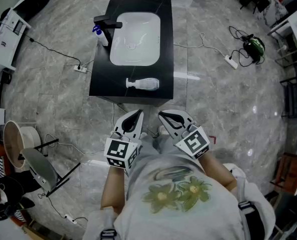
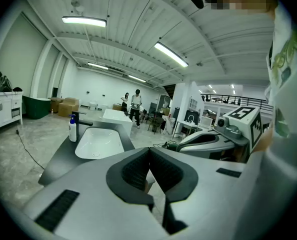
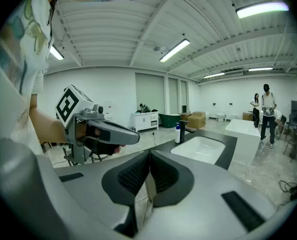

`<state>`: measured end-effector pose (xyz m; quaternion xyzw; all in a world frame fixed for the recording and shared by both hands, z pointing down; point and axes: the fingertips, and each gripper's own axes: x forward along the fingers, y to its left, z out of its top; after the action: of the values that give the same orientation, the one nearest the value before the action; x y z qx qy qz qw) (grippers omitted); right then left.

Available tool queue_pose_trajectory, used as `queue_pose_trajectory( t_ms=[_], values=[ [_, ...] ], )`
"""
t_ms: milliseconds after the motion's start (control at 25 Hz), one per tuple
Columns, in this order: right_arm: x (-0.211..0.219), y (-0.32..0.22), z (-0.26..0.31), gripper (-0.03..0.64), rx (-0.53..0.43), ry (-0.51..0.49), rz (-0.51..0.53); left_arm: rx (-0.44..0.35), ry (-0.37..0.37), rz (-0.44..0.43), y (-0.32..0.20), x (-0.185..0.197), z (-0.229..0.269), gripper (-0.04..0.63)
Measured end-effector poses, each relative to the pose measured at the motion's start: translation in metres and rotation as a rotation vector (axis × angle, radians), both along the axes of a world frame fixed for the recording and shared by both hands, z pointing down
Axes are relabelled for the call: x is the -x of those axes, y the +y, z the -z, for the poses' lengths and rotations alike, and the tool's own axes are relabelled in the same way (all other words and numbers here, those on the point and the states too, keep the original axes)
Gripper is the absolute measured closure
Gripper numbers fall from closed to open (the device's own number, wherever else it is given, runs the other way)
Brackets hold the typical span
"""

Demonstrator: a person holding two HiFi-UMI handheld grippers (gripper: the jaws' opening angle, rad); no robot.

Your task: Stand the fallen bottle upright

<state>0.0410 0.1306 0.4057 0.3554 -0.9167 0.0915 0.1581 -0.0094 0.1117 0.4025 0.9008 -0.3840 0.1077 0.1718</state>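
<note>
A black bench (image 1: pixel 101 81) stands on the grey marble floor (image 1: pixel 223 114), with a white sink (image 1: pixel 149 31) set into it. A black tap (image 1: pixel 107 22) sits at the sink's left rim, with a blue-topped soap pump (image 1: pixel 101 35) just beside it. A power strip (image 1: pixel 80 68) lies on the floor left of the bench.

**Setting:** large open-plan indoor hall, part test lab and part showroom.

**Evidence:**
- White ribbed ceiling (image 2: pixel 118 14) with long strip lights (image 2: pixel 84 21).
- Polished grey marble-pattern floor (image 1: pixel 228 109).
- Freestanding black vanity counter (image 1: pixel 101 81) with an inset white basin (image 1: pixel 119 54), standing mid-floor at upper centre of the head view.
- Power strip (image 1: pixel 231 60) at upper right and a black cable (image 1: pixel 56 50) at upper left, both lying loose on the floor.
- White desks (image 1: pixel 293 21) crowded with equipment along the right edge.
- White cabinet (image 2: pixel 1 111) and cardboard boxes (image 2: pixel 68 106) by the far wall, at left of the left gripper view.
- Railed mezzanine (image 2: pixel 238 101) at right of that view.
- Two people (image 2: pixel 136 104) standing far off.
</note>
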Motion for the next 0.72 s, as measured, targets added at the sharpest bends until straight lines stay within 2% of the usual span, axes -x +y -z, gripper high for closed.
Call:
queue_pose_trajectory(
  t_ms=[320, 560, 720],
  values=[
    [-0.065, 0.010, 0.003, 0.574, 0.007, -0.010, 0.043, 0.023, 0.029, 0.061, 0.014, -0.061, 0.002, 0.577],
    [-0.081, 0.014, -0.003, 0.572, 0.041, -0.058, 0.127, 0.012, 0.026, 0.173, 0.027, -0.068, 0.007, 0.577],
    [-0.086, 0.006, -0.014, 0.572, 0.048, -0.057, 0.143, 0.005, -0.020, 0.252, 0.032, -0.058, 0.001, 0.577]
  ],
)
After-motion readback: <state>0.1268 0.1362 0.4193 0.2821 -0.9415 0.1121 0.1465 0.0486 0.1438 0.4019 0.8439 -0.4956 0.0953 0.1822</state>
